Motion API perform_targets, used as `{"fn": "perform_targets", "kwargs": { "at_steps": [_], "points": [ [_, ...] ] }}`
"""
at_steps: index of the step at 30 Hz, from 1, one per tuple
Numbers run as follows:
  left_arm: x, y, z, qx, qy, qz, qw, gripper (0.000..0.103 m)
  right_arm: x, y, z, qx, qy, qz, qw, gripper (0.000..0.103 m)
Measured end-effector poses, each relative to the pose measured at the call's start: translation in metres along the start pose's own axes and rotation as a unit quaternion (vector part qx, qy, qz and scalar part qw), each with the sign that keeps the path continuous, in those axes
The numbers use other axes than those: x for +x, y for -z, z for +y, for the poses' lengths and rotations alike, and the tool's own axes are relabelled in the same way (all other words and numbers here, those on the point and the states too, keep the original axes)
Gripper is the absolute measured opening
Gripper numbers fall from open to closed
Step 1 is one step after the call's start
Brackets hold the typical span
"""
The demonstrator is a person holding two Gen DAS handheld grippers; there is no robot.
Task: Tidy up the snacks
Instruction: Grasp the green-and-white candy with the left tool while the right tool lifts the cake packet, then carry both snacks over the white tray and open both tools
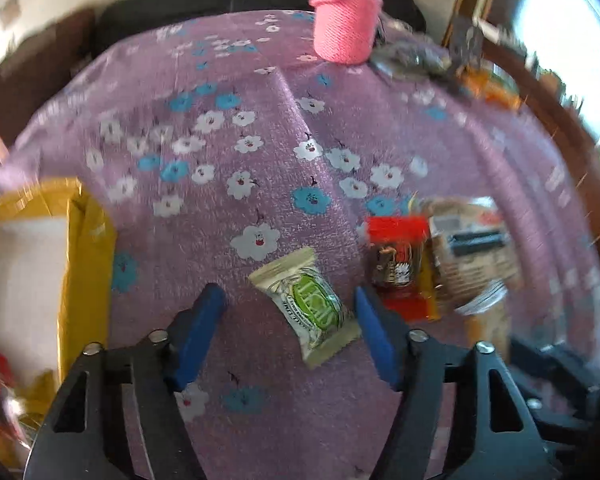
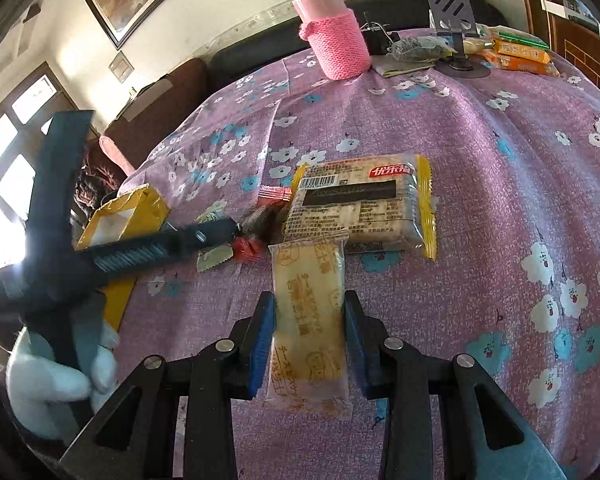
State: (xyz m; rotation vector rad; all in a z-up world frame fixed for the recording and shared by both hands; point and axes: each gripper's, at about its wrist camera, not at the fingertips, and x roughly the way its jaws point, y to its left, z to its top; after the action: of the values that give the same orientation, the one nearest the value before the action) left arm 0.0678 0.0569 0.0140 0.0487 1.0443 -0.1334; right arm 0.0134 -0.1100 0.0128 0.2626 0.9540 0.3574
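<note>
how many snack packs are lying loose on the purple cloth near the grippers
4 that I can make out: green-label candy packet between the open left jaws, red-wrapped snack beside it, big cracker pack behind, pale bread pack in the right jaws. Others may be hidden underneath.

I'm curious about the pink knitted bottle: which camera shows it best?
The right wrist view: the pink bottle shows whole and sharp there, from its metal cap down to its knitted sleeve, on the flowered cloth. The left wrist view shows only its blurred sleeve; the top is cut off.
</note>
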Motion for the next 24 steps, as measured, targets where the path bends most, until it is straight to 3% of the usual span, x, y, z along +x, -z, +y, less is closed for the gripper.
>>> {"fn": "perform_targets", "kwargs": {
  "at_steps": [1, 2, 3, 9, 15, 20, 24],
  "points": [
    [0.000, 0.000, -0.004, 0.013, -0.003, -0.005, 0.9999, 0.044, 0.000, 0.000, 0.000, 0.000, 0.000, 0.000, 1.000, 0.035],
    [-0.001, -0.001, -0.004, 0.015, 0.013, -0.007, 0.9998, 0.024, 0.000, 0.000, 0.001, -0.001, 0.002, -0.001, 1.000, 0.035],
    [-0.002, 0.000, -0.005, 0.016, 0.015, -0.007, 0.9997, 0.019, 0.000, 0.000, 0.002, -0.005, 0.005, -0.002, 1.000, 0.035],
    [-0.013, 0.010, -0.007, 0.025, 0.030, -0.020, 0.9990, 0.018, -0.001, 0.001, 0.007, -0.019, 0.007, -0.009, 1.000, 0.034],
    [-0.054, 0.025, 0.007, -0.003, 0.075, -0.051, 0.9959, 0.018, -0.009, -0.001, 0.005, -0.012, -0.011, -0.027, 0.999, 0.034],
    [-0.101, 0.050, 0.042, -0.048, 0.104, -0.090, 0.9894, 0.018, -0.011, 0.000, 0.006, -0.012, -0.018, -0.036, 0.999, 0.034],
    [-0.123, 0.071, 0.085, -0.083, 0.093, -0.103, 0.9869, 0.018, -0.013, 0.001, 0.009, -0.018, -0.015, -0.042, 0.999, 0.034]
  ]
}}
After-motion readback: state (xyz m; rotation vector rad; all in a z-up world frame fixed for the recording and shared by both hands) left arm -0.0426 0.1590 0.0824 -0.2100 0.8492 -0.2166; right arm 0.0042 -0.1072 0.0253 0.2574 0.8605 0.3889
